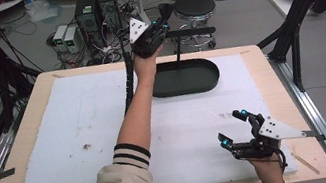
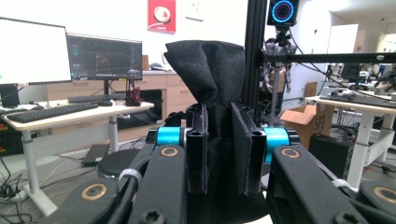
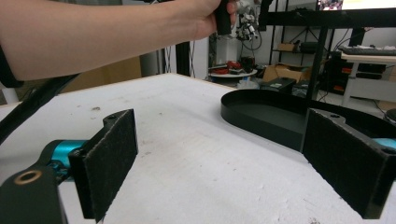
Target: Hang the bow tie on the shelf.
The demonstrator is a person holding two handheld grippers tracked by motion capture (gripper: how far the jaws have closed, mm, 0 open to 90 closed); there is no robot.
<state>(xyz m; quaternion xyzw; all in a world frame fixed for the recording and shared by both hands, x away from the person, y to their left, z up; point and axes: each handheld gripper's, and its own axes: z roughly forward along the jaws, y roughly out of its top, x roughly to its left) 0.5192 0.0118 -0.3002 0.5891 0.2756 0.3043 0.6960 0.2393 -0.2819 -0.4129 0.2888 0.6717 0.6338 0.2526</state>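
1. Left gripper [image 1: 159, 23]: held raised at the far edge of the table, above and just beyond the tray's far-left end. Jaws clamped tight on a piece of black cloth [image 2: 210, 65].
2. Black cloth: pinched between the left gripper's pads [image 2: 243, 149]. A bunched fold stands up above the jaw tips; the rest hangs below them. In the high view it shows as a dark tuft [image 1: 166, 10] at the gripper's tip, off the table surface.
3. Right gripper [image 1: 232, 129]: low over the near right part of the table, well apart from the tray. Jaws spread wide, nothing between the pads [image 3: 109, 163].
4. Black oval tray [image 1: 209, 79]: on the white mat near the far edge, shallow, upright rim. In the right gripper view its wall [image 3: 261, 123] lies beyond the open jaws.
5. White mat [image 1: 79, 116]: covers most of the wooden table [image 1: 26, 103]; scuffed and speckled in places.
6. Left forearm [image 1: 136, 111]: reaches across the mat, striped cuff at the sleeve end.
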